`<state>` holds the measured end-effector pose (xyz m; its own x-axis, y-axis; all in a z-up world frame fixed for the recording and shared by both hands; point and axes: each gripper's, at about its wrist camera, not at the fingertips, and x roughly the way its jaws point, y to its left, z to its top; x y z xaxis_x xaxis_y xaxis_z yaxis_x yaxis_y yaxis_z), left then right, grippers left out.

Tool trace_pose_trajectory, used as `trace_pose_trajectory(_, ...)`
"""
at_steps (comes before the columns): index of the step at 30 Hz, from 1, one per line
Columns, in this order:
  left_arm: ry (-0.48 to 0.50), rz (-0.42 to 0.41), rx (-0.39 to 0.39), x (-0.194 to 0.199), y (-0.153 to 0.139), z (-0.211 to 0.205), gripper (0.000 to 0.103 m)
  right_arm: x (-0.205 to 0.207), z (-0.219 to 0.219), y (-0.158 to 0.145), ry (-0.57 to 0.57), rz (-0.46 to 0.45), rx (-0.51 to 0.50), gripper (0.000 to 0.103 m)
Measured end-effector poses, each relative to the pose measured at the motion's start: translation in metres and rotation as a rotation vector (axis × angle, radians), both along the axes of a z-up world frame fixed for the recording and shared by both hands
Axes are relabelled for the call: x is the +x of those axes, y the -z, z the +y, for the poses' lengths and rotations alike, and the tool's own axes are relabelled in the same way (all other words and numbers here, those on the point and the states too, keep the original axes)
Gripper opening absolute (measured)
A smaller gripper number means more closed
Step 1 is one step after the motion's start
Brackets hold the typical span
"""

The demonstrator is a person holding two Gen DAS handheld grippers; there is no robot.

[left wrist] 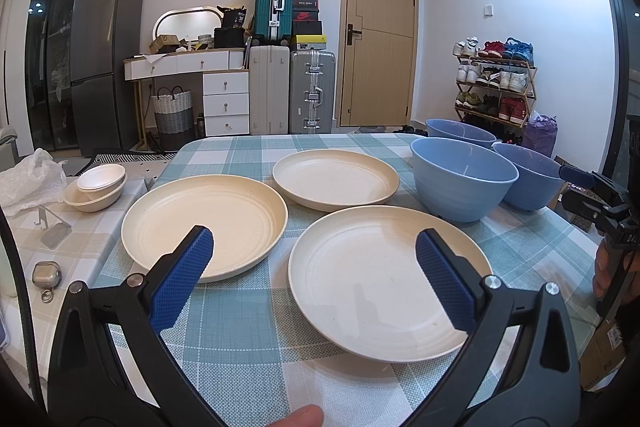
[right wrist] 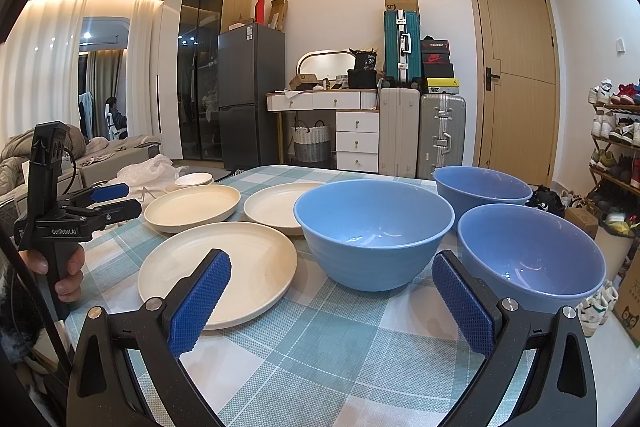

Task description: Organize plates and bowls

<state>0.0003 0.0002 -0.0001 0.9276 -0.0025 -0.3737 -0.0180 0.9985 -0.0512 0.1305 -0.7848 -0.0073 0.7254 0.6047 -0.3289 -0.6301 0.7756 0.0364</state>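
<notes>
Plates (left wrist: 372, 279) (cream) — under left gripper (left wrist: 314, 279), spread | bowls (right wrist: 374, 227) — ahead of right gripper (right wrist: 332, 297), spread

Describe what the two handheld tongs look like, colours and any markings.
Both are black plastic tongs with blue, diamond-textured pads and silver pivot bolts. The left tongs show, from the right wrist view, a pistol-style handle, white GenRoboLAI lettering, a black camera block on top and a thin black cable. The right tongs look the same in build; white lettering on their side is only partly readable.

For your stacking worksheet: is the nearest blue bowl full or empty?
Empty. The right wrist view looks straight into the nearest blue bowl, and only its bare, shiny blue inside shows. It stands upright on the checked tablecloth.
</notes>
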Motion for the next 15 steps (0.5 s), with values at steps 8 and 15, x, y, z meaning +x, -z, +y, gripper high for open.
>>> trace_pose_trajectory(8, 0.0, -0.001, -0.001, 0.0, 0.0, 0.0, 0.101, 0.0, 0.0001, 0.0001, 0.0, 0.0, -0.001, 0.103)
trace_pose_trajectory(15, -0.014, 0.004, -0.012, 0.003, -0.0014, 0.0024, 0.101, 0.0012, 0.0008, 0.001, 0.001, 0.015, -0.003, 0.103)
